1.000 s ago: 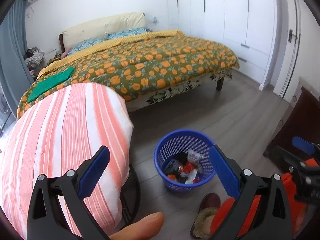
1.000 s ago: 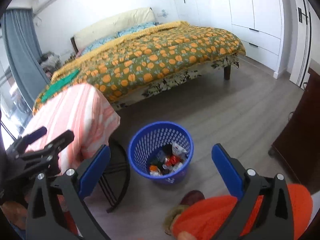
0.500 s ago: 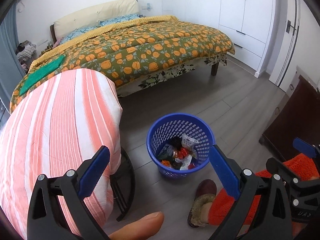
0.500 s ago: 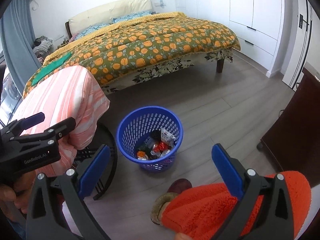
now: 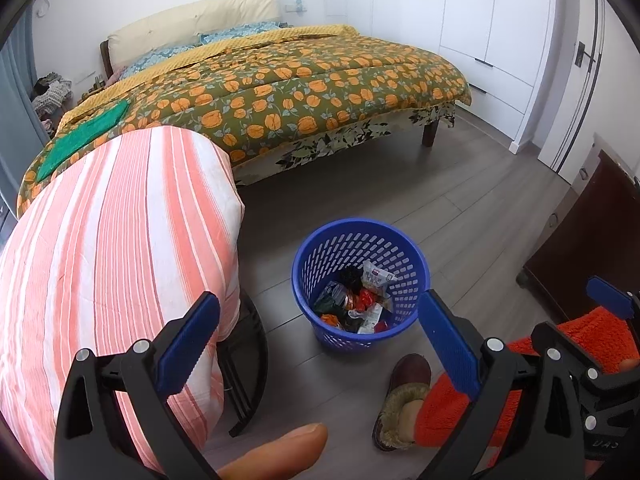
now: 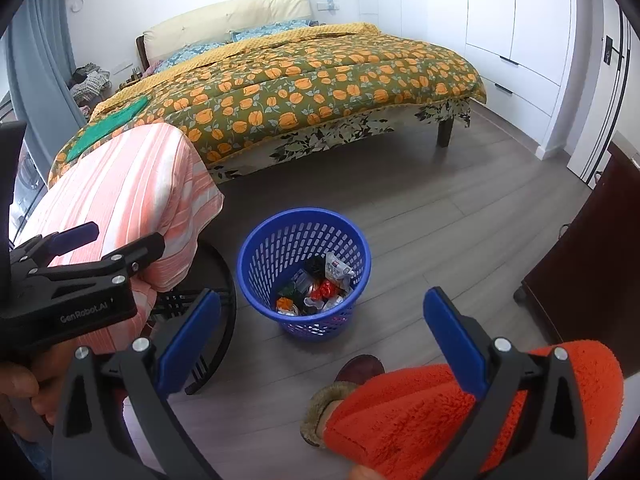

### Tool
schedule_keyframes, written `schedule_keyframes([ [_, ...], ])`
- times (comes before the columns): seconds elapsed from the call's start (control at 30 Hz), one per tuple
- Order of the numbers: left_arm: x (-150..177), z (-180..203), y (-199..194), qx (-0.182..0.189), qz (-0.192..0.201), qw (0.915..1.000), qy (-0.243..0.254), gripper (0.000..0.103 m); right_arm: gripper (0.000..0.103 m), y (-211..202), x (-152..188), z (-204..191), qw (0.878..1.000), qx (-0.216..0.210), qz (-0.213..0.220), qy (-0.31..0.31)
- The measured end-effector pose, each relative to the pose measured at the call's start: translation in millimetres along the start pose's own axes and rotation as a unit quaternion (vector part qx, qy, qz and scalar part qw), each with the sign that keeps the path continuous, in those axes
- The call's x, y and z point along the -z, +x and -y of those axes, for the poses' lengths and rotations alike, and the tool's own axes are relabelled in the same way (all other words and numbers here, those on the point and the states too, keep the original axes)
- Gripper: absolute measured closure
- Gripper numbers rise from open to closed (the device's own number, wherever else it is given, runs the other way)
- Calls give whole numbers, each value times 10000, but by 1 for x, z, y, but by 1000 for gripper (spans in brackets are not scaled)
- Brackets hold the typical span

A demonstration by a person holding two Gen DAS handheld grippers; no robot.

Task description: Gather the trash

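The blue basket [image 6: 304,272] stands on the floor [image 6: 440,216] between the bed's foot edge and the person's slipper [image 6: 360,368], already holding wrappers [image 6: 324,288] and scraps; no loose trash shows on the floor, so collecting looks largely done, with perhaps only emptying left; the left gripper [image 5: 320,344] and right gripper [image 6: 320,340] both have jaws apart and empty; since a second ago both views have drawn back and the basket sits further from the jaws.

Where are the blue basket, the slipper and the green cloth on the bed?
blue basket [image 6: 256,248]: right wrist view, on its left inner wall.
slipper [image 5: 412,368]: left wrist view, on its brown toe.
green cloth [image 5: 86,136]: left wrist view, on its middle.
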State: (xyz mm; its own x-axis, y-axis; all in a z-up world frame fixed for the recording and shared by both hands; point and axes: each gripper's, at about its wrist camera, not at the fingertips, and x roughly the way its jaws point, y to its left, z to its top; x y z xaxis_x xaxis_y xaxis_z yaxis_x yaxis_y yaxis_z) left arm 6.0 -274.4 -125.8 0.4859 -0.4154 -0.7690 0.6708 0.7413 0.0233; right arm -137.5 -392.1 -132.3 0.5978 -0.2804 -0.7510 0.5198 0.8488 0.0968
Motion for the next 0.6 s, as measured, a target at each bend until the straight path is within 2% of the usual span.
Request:
schedule_keyframes([
  [0.6, 5, 1, 4, -75, -19, 10000, 13, 5, 5, 4, 5, -2, 10000, -5, -72, -8],
])
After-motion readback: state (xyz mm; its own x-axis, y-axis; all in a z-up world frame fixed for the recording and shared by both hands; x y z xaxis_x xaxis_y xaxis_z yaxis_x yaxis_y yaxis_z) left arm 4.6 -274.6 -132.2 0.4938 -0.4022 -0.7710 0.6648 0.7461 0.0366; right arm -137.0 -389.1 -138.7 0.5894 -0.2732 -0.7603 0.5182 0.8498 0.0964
